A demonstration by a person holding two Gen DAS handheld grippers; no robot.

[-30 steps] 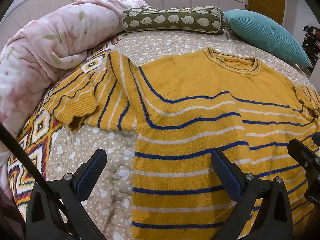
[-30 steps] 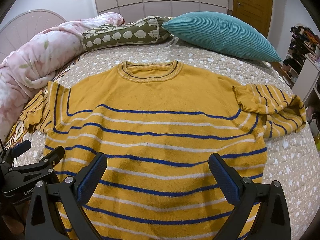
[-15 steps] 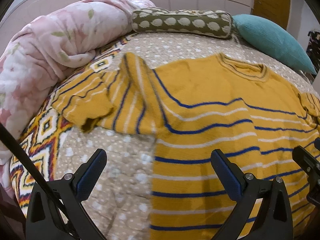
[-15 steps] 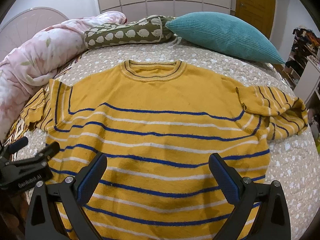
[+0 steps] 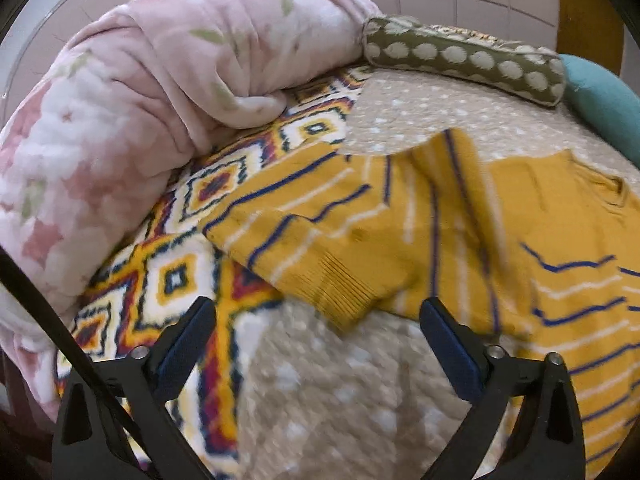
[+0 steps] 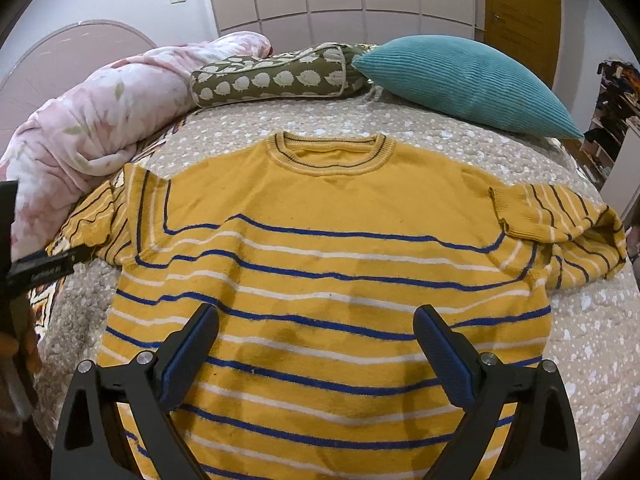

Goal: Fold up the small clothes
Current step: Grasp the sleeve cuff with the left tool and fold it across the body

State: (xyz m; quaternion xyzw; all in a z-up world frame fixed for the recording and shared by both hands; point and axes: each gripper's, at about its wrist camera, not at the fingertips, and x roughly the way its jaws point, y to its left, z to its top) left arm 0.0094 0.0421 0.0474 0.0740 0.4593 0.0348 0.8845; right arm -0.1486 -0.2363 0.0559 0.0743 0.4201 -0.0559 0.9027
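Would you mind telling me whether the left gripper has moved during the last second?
Yes. The left gripper has swung leftward: the pink quilt now fills more of its view, and the sweater's left cuff sits between its open fingers.

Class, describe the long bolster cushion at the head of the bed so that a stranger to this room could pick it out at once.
Start at the bed with its beige spotted cover, where the yellow striped sweater lies flat. Beyond the sweater's collar, three soft things line the far edge: a pink floral blanket, the bolster cushion, and a teal ribbed pillow. The bolster is the middle one, long, olive green, printed with cream shapes.
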